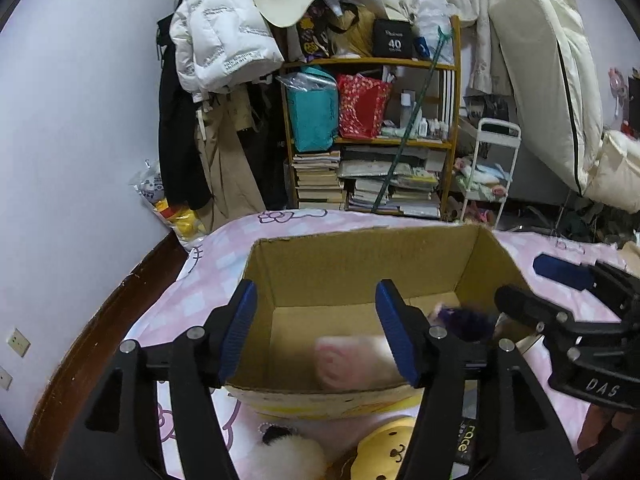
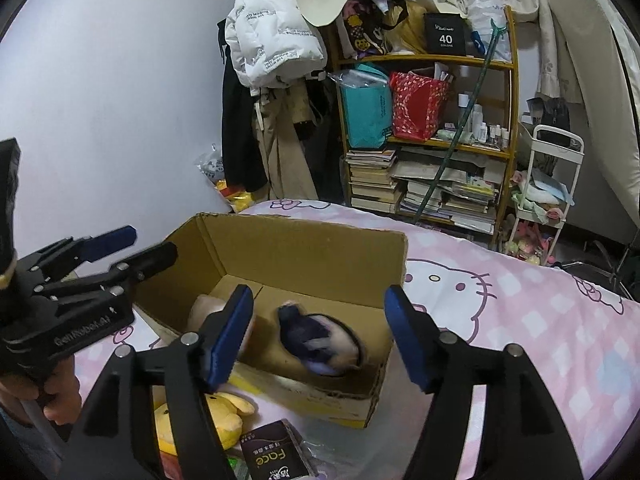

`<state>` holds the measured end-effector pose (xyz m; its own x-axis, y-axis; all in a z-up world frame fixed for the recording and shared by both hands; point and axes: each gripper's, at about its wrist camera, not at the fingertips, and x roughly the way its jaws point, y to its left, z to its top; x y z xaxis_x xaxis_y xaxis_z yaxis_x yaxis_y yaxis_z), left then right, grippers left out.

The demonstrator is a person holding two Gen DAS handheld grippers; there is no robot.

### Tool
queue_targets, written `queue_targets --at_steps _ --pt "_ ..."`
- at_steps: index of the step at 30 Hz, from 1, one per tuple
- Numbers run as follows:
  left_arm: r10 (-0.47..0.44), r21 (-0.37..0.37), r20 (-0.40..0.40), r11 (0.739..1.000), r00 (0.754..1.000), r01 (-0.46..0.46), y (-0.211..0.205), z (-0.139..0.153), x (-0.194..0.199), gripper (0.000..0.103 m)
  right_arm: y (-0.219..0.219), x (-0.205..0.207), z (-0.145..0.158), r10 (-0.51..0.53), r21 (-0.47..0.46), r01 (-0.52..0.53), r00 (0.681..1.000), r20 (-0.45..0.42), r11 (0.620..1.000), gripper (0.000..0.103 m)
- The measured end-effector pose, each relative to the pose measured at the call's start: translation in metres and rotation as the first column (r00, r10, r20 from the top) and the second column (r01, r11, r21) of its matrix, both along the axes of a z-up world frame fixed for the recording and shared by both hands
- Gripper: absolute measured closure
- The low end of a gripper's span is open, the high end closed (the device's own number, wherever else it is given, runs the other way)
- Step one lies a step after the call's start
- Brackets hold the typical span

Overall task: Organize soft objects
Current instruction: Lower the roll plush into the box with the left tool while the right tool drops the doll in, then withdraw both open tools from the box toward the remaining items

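Note:
An open cardboard box point(image 1: 360, 260) point(image 2: 304, 248) stands on the pink bed. Inside it lie a pink-and-white plush point(image 1: 352, 364) point(image 2: 206, 308) and a blurred dark purple-and-white plush point(image 2: 320, 340) point(image 1: 464, 320). My left gripper point(image 1: 316, 328) is open and empty above the box's near wall; it also shows at the left of the right wrist view point(image 2: 132, 246). My right gripper point(image 2: 320, 336) is open and empty above the purple plush; it shows at the right of the left wrist view point(image 1: 528, 280). A yellow plush point(image 1: 384, 452) point(image 2: 224, 416) and a white fluffy plush point(image 1: 284, 456) lie on the bed before the box.
A dark "Face" packet point(image 2: 276, 456) lies on the bed near the yellow plush. A pink Hello Kitty sheet point(image 2: 520, 320) covers the bed. A cluttered wooden bookshelf point(image 1: 372, 140), hanging coats point(image 1: 208, 80) and a white cart point(image 2: 548, 184) stand behind it. A wall point(image 1: 80, 120) is at left.

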<state>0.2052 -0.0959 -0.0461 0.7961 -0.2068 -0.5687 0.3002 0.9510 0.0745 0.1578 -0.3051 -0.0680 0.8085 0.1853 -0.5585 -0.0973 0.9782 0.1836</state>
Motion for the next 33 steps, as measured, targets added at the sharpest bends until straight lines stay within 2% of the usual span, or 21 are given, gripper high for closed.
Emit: queue_targets --at_steps 3,8,11,13,15,18,25,33 --pt "0.006 -0.001 0.012 1.000 1.000 -0.006 0.003 0.006 -0.005 0.031 -0.002 -0.006 0.002 -0.008 0.006 0.008 1.000 0.009 1.000 0.016" --pt "0.036 0.021 0.045 0.999 0.998 -0.037 0.010 0.014 -0.017 0.018 -0.001 -0.016 0.009 -0.022 0.008 0.022 1.000 0.015 1.000 0.007" --pt "0.046 0.017 0.045 0.999 0.998 -0.047 0.016 0.019 -0.022 0.016 -0.001 -0.024 0.014 -0.033 0.005 0.033 0.999 0.019 0.999 0.001" --pt "0.051 0.018 0.035 0.999 0.998 -0.051 0.019 0.022 -0.025 0.015 -0.001 -0.030 0.018 -0.037 0.001 0.037 0.999 0.024 0.999 0.000" --pt "0.060 0.026 0.034 0.998 0.998 -0.061 0.024 0.025 -0.031 0.008 0.000 -0.037 0.022 -0.035 -0.004 0.035 0.999 0.030 0.999 0.000" --pt "0.079 0.040 0.028 0.996 0.996 -0.080 0.029 0.030 -0.038 0.008 0.003 -0.047 0.027 -0.035 -0.022 0.036 0.999 0.037 0.999 0.000" --pt "0.092 0.019 -0.014 0.996 0.996 -0.092 0.049 0.038 -0.060 0.008 0.014 -0.066 0.033 -0.021 -0.047 0.022 0.999 0.038 0.999 0.000" --pt "0.091 0.052 -0.041 0.995 0.995 -0.088 0.054 0.039 -0.085 0.008 0.020 -0.085 0.033 -0.007 -0.055 0.009 1.000 0.025 0.998 0.000"
